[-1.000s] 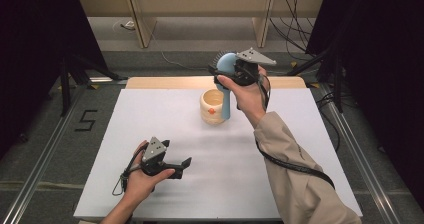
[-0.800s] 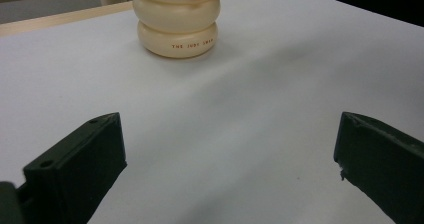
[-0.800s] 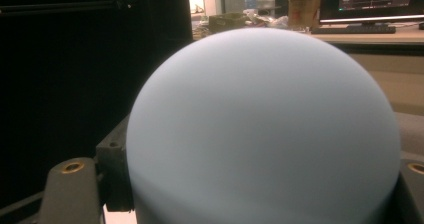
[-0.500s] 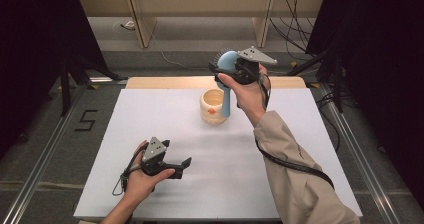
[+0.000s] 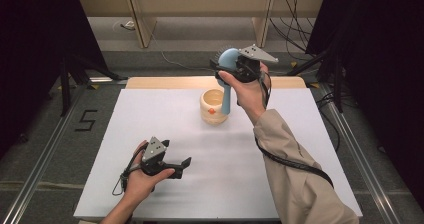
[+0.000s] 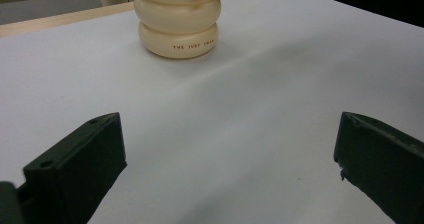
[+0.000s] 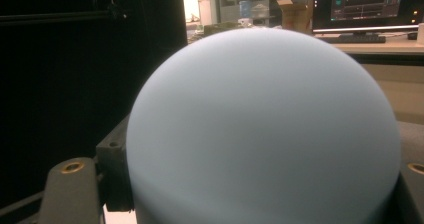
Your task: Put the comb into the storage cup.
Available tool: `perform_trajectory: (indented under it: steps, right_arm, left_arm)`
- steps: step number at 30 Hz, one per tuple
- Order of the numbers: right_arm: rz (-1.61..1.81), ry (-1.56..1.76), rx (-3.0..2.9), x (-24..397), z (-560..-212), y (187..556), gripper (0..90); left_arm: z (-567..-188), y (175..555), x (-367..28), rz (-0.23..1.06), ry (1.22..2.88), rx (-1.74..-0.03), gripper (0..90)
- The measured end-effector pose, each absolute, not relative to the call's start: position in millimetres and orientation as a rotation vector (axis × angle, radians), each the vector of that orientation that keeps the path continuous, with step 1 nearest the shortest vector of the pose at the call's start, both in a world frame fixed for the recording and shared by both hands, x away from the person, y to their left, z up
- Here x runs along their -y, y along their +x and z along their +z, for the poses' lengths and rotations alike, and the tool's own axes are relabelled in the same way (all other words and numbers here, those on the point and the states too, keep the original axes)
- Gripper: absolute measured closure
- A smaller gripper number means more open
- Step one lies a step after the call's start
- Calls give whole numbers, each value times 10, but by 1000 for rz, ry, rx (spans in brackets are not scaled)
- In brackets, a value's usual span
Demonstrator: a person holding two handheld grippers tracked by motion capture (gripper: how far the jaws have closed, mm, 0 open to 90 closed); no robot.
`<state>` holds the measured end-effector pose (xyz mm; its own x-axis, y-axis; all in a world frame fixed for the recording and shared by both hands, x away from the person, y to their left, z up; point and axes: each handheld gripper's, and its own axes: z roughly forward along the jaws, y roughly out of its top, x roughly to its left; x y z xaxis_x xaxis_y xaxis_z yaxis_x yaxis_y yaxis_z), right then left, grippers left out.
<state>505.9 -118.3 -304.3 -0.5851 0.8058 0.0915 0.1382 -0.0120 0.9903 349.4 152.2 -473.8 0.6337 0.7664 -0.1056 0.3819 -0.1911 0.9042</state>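
One blue brush is clamped in my right gripper above one cream cup; my left gripper gapes wide, holding nothing, on the table.

Right tongs grip blue brush, handle end in cream holder.

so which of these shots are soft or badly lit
Right gripper view: the blue brush head sits so close it blurs; left background black. Left gripper view: the cream holder is sharp, near tool tips softer. High view: white table bright, surroundings dark.
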Motion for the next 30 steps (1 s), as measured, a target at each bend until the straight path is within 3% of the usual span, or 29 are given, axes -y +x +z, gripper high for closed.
perform_trajectory:
  steps: [30]
  right_arm:
    - [1659,957,-1706,1134,-2979,5118,245]
  left_arm:
    - [-4722,3505,-1561,481,1805,-926,0]
